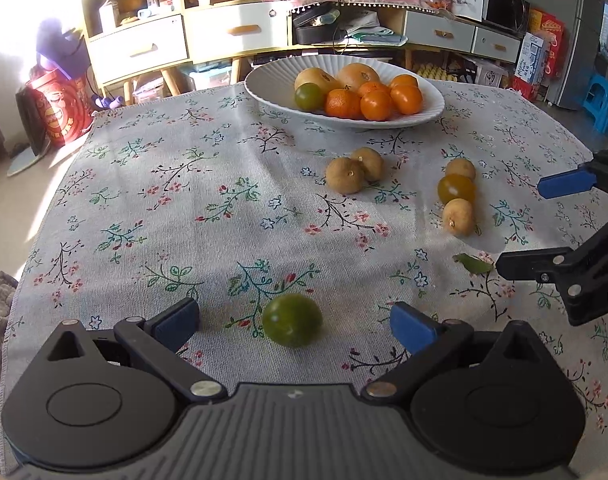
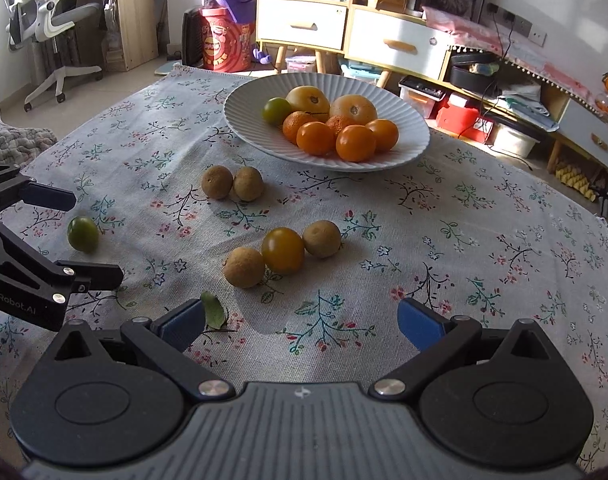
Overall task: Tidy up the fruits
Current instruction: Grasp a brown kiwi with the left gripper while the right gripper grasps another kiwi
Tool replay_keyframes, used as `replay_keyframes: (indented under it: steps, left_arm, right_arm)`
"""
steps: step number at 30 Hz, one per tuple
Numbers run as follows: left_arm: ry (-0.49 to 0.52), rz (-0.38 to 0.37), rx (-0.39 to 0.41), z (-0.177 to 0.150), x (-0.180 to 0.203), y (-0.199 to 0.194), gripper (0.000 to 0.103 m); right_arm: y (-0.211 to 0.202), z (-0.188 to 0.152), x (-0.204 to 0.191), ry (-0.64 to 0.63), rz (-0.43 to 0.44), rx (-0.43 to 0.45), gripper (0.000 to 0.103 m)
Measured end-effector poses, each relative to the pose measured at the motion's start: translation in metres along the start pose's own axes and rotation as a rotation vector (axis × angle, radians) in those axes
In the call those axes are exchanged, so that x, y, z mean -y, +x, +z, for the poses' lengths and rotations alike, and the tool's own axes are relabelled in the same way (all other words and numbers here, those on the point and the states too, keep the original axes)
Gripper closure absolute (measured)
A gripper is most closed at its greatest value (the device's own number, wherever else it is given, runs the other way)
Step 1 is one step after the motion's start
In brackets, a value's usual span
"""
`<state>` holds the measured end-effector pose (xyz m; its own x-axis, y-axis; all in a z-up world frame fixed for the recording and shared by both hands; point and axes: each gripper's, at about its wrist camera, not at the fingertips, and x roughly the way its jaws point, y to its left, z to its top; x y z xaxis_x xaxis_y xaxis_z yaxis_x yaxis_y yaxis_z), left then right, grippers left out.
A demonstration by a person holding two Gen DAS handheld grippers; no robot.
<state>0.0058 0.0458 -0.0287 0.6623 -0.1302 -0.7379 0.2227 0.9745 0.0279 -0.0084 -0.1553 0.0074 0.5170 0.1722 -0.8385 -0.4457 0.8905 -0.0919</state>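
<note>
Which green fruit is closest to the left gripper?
The green fruit alone on the tablecloth, right between the open left gripper fingers. The other green one sits far off in the white bowl.

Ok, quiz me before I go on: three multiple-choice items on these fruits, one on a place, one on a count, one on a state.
1. Where is the lone green fruit?
A. In the plate
B. On the tablecloth between the open fingers of the left hand-held gripper
C. Beside the leaf

2. How many brown round fruits lie on the tablecloth, outside the plate?
A. Two
B. Four
C. Six

3. What state is the right hand-held gripper in?
A. Open and holding nothing
B. Shut on the leaf
C. Shut on an orange

Answers:
1 B: the fruit sits on the cloth midway between the left fingertips, untouched.
2 B: one pair near the plate, two more flanking the yellow-brown fruit.
3 A: its fingers stand wide apart over bare cloth.
</note>
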Motion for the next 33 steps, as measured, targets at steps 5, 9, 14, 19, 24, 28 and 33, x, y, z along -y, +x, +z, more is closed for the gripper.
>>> replay_keyframes:
  steps: [5, 9, 14, 19, 24, 28, 33]
  left_arm:
    - [0.006, -0.004, 0.054, 0.0, -0.002, 0.004, 0.008]
    - [0.009, -0.01, 0.074, 0.01, -0.001, 0.011, 0.008]
    - [0.032, -0.053, 0.09, 0.023, 0.006, 0.023, 0.011]
    - [0.058, -0.091, 0.103, 0.034, 0.011, 0.031, 0.029]
    - [0.05, -0.111, 0.114, 0.043, 0.014, 0.038, 0.045]
    - [0.045, -0.112, 0.12, 0.046, 0.014, 0.043, 0.053]
    - [0.039, -0.101, 0.125, 0.048, 0.015, 0.044, 0.062]
  right_arm:
    - [0.008, -0.009, -0.002, -0.007, 0.011, -0.028, 0.001]
    - [0.007, -0.016, 0.002, 0.039, 0.032, 0.007, 0.0]
    - [0.008, -0.012, -0.003, 0.059, 0.014, 0.002, 0.0]
    - [0.009, -0.01, -0.01, 0.031, 0.041, 0.043, 0.002]
    - [0.007, -0.005, -0.016, 0.016, 0.051, 0.069, 0.017]
    - [0.007, -0.001, -0.019, 0.026, 0.097, 0.066, 0.035]
    - [0.007, 0.001, -0.021, 0.024, 0.107, 0.069, 0.043]
